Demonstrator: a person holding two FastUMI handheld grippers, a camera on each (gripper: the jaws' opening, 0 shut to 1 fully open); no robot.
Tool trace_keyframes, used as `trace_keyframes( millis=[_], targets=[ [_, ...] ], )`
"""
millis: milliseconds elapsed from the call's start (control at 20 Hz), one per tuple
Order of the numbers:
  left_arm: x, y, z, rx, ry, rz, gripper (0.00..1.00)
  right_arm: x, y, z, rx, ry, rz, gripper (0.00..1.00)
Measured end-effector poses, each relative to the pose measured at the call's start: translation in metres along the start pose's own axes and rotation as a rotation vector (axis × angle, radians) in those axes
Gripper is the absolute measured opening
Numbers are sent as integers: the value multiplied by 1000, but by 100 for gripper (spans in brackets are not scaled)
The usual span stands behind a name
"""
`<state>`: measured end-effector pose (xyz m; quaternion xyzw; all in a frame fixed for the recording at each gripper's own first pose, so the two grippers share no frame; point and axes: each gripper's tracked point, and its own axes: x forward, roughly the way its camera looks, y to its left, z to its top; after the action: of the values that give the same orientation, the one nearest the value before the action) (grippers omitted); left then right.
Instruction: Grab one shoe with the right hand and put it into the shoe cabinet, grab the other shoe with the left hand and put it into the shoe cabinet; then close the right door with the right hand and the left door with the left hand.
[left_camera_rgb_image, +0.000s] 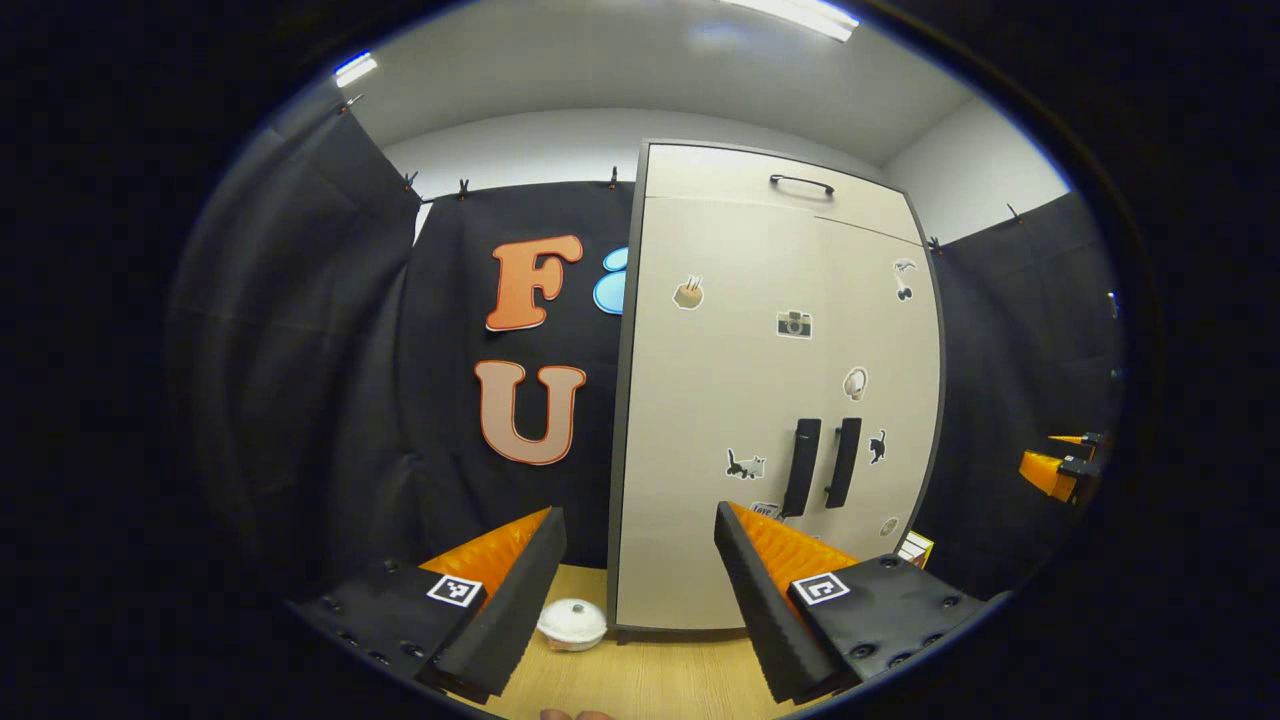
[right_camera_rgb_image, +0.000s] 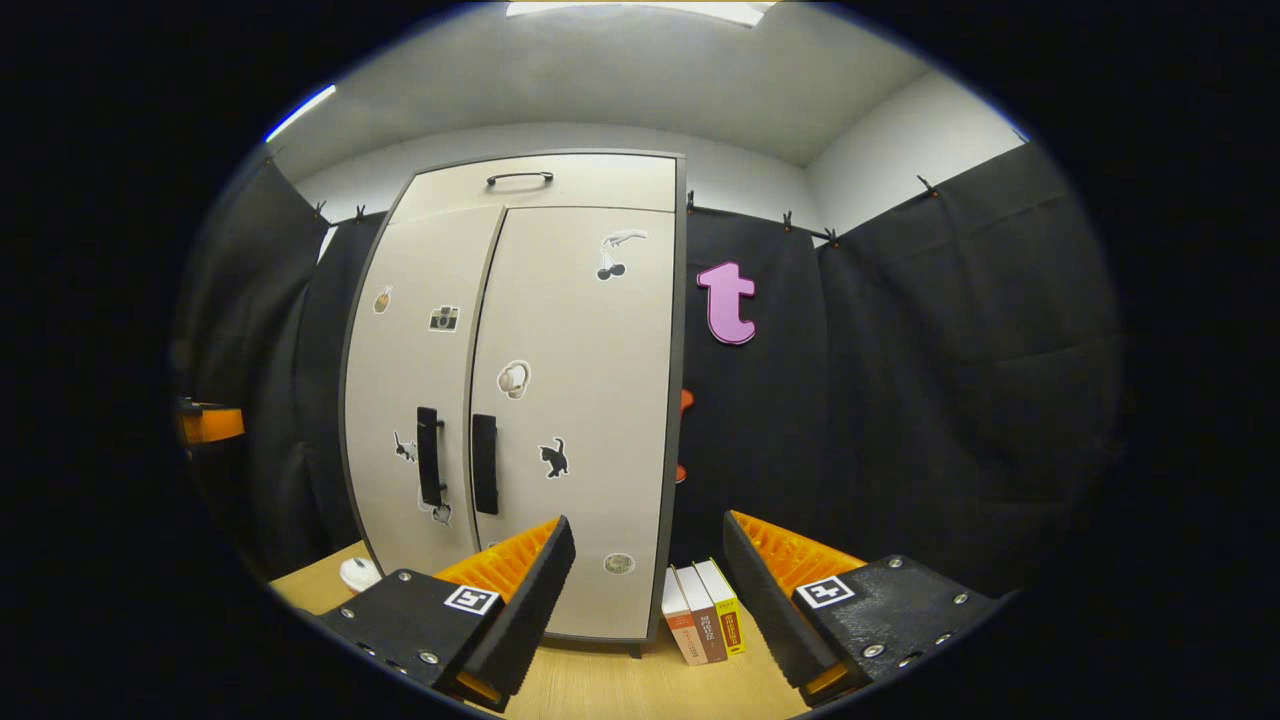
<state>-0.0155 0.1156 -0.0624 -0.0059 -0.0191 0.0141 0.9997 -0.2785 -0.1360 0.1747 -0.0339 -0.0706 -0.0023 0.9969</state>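
Observation:
The tall beige shoe cabinet (left_camera_rgb_image: 760, 400) stands on the wooden surface with both doors shut, their two dark handles (left_camera_rgb_image: 822, 465) side by side. Small stickers dot the doors. My left gripper (left_camera_rgb_image: 640, 610) is open with nothing between its fingers, a short way in front of the cabinet's left part. In the right gripper view the cabinet (right_camera_rgb_image: 530, 400) sits left of centre, and my right gripper (right_camera_rgb_image: 648, 610) is open and empty before its right edge. The right gripper (left_camera_rgb_image: 1065, 465) appears far right in the left gripper view; the left gripper (right_camera_rgb_image: 210, 423) appears at the far left of the right gripper view.
A white round lidded dish (left_camera_rgb_image: 572, 623) sits on the wooden surface (left_camera_rgb_image: 660, 680) by the cabinet's left foot. Three upright books (right_camera_rgb_image: 705, 610) stand against the cabinet's right side. Black cloth walls close in behind and on both sides.

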Motion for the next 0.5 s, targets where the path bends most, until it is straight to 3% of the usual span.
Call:
trace_keyframes(
  millis=[500],
  targets=[
    [-15,3,5,4,-4,3,96,-7,2,0,9,0,6,92]
  ],
)
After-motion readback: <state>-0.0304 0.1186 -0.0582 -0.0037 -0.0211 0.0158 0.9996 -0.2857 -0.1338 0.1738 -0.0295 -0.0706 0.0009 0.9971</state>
